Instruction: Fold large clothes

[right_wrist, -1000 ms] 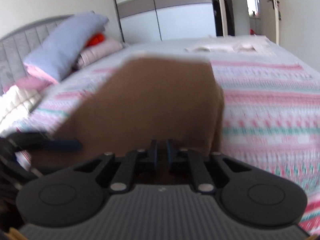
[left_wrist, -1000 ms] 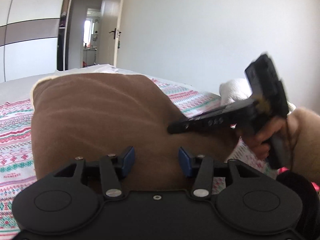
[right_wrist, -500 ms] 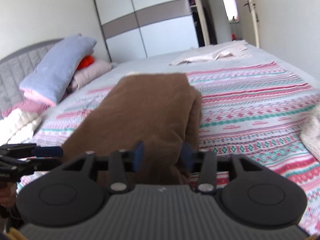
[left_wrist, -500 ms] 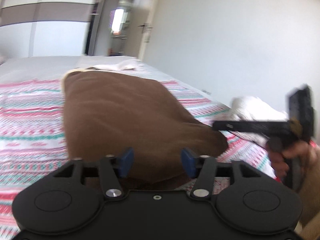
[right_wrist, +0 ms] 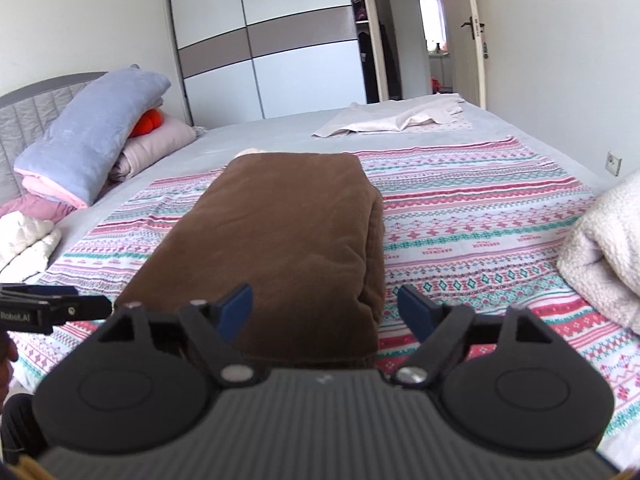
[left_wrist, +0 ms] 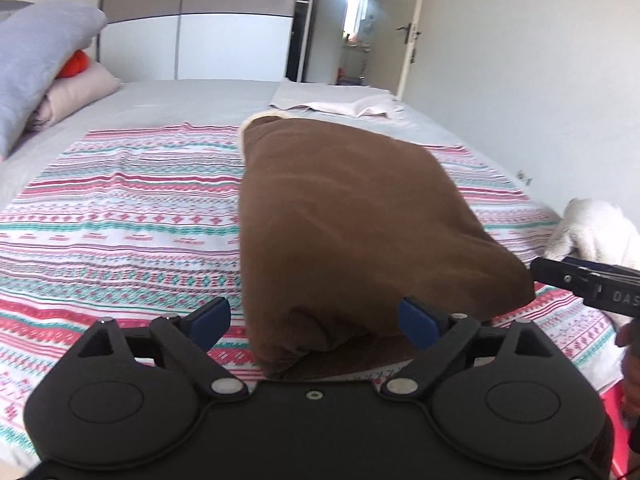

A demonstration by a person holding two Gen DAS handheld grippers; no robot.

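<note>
A folded brown garment (left_wrist: 352,220) with a cream lining edge lies on the patterned bedspread (left_wrist: 120,216); it also shows in the right wrist view (right_wrist: 280,232). My left gripper (left_wrist: 316,318) is open and empty, just in front of the garment's near end. My right gripper (right_wrist: 326,306) is open and empty, at the garment's near right corner. The right gripper's tip (left_wrist: 576,280) shows at the right edge of the left wrist view. The left gripper's tip (right_wrist: 60,306) shows at the left edge of the right wrist view.
A fluffy white garment (right_wrist: 608,240) lies on the bed's right side. Pillows and folded blankets (right_wrist: 92,136) are stacked by the headboard. A pale cloth (right_wrist: 400,120) lies at the bed's far end. A wardrobe (right_wrist: 272,40) and an open door (right_wrist: 476,32) stand beyond.
Both grippers have pulled back from the brown garment and opened wider. The right gripper, shut a second ago, has let go. The garment now lies flat and folded.
</note>
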